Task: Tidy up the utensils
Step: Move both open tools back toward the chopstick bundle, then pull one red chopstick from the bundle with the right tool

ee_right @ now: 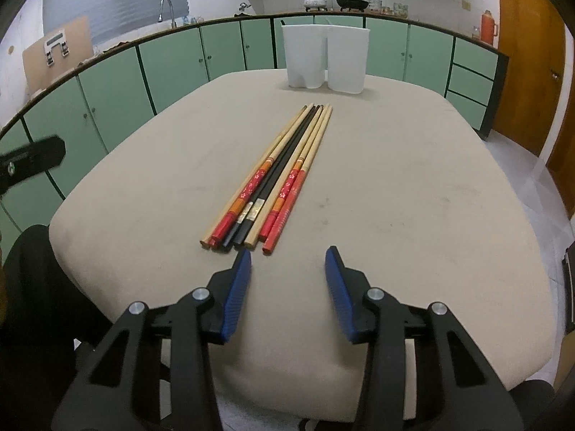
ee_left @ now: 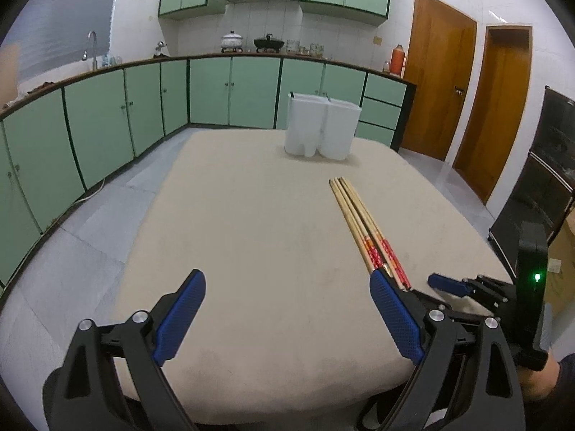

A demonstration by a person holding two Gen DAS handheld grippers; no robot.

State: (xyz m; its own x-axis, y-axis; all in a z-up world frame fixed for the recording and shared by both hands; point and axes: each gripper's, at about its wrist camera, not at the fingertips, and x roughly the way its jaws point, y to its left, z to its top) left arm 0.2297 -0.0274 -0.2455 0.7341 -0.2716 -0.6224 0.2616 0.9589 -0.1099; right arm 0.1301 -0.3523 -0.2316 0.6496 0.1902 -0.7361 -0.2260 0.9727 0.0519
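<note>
the right claw (ee_right: pixel 288 256) is hovering released over a beige table (ee_right: pixel 413 194), nothing between its pads. the chopsticks (ee_right: pixel 276 176) are lying bundled just ahead of its fingertips. the left claw (ee_left: pixel 287 283) is gaping wide, empty, chopsticks beside its right finger. farther ahead a white holder (ee_right: pixel 325 59) is standing; beyond, green cabinets (ee_right: pixel 172 61).

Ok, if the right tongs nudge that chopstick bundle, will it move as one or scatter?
Probably scatter: the chopsticks lie loose side by side, nothing binding them. They look thin and rigid, so likely to roll or fan apart on the table. The glossy black pair may slip between pads.
</note>
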